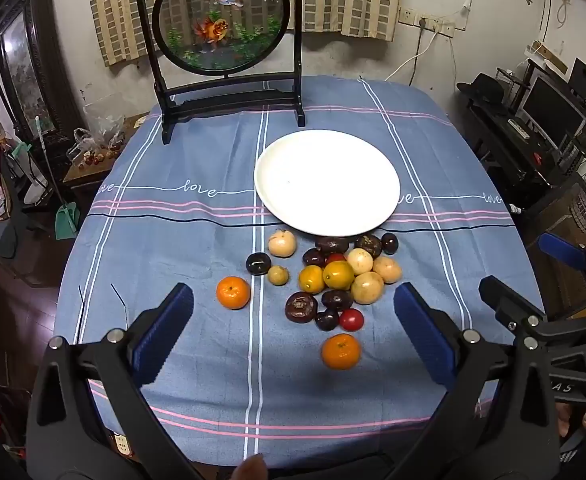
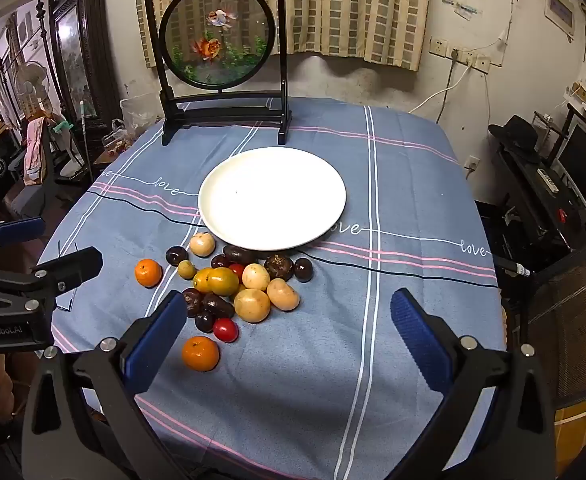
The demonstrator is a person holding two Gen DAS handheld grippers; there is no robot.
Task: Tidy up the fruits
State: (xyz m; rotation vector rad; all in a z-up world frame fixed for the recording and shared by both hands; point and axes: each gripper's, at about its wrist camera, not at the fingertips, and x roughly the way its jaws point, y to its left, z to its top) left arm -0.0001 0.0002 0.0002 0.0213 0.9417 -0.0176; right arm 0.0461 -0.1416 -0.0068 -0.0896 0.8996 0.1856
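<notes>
From the left wrist view, my left tongs (image 1: pixel 293 328) are spread wide and pinch nothing; they hang above the near side of the worktop (image 1: pixel 181 248). The fruits (image 1: pixel 325 280) lie loose in a heap on the cloth, at about 6 o'clock from the white plate (image 1: pixel 327 182), and the farthest dark ones sit just beside its rim. One orange mandarin (image 1: pixel 341 351) lies apart at the near side, between my fingers in the picture, and a second mandarin (image 1: pixel 233 292) lies at 9 o'clock from the heap. The plate holds nothing at all — not one fruit is in it.

I think the risk is here: the fruits are round and touch each other, so if I push the tongs into the heap, the neighbours can roll away, maybe toward the worktop edge. The small red tomato (image 1: pixel 351 319) looks soft, and a hard squeeze could crush it.

From the right wrist view, my right tongs (image 2: pixel 289 328) are also spread and empty. The heap is at 10 o'clock from them and the near mandarin (image 2: pixel 200 353) lies just beside the left finger. The plate (image 2: pixel 273 198) is bare here too. The left tongs show at the left edge — if both go for the same fruit, I judge they can collide. The fish screen (image 2: pixel 217 40) stands at 12 o'clock behind the plate, and a too long reach may knock it.
</notes>
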